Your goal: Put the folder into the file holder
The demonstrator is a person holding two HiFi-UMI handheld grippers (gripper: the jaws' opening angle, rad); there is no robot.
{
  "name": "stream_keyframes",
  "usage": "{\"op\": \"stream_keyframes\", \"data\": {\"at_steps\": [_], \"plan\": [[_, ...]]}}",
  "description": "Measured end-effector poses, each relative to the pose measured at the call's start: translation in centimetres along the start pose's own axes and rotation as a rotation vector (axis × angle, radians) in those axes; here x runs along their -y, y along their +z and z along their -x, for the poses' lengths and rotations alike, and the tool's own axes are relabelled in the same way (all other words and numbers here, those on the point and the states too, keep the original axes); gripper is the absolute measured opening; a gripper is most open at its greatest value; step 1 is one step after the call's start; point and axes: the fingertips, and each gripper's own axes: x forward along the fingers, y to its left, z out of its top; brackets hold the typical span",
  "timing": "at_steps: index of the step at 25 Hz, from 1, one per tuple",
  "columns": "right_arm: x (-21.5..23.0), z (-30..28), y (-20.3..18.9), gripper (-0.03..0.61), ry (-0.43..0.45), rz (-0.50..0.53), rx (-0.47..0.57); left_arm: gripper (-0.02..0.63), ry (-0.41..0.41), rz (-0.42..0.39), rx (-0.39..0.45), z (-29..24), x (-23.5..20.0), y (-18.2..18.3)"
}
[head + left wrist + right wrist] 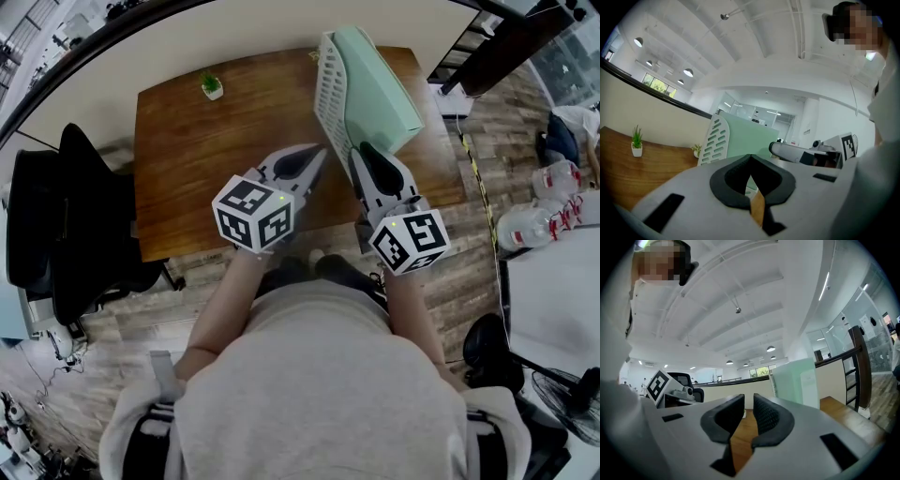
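Green folder (380, 89) is sitting in the white file holder (330, 103), around 1 o'clock on the desk (216, 159). Left gripper (317, 155), at the holder's 7 o'clock, has its jaws pressed together, empty. Right gripper (360, 152), at 6 o'clock, has just a narrow gap, nothing in it.

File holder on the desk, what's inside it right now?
A pale green folder stands in the file holder, rising above its slotted white side. The folder and that side cover the holder's floor, so whether anything else is inside cannot be seen.
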Motion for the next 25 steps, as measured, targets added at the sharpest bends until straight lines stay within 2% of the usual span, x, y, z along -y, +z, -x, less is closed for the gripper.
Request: {"op": "stream_keyframes", "data": {"at_steps": [11, 25], "plan": [[0.2, -0.6, -1.0, 0.012, -0.009, -0.004, -0.035, 0.012, -0.010, 0.002, -0.012, 0.2, -0.5, -0.2], [-1.2, -1.2, -2.9, 0.011, 0.066, -0.014, -0.112, 0.012, -0.006, 0.012, -0.025, 0.2, -0.8, -0.7]]}}
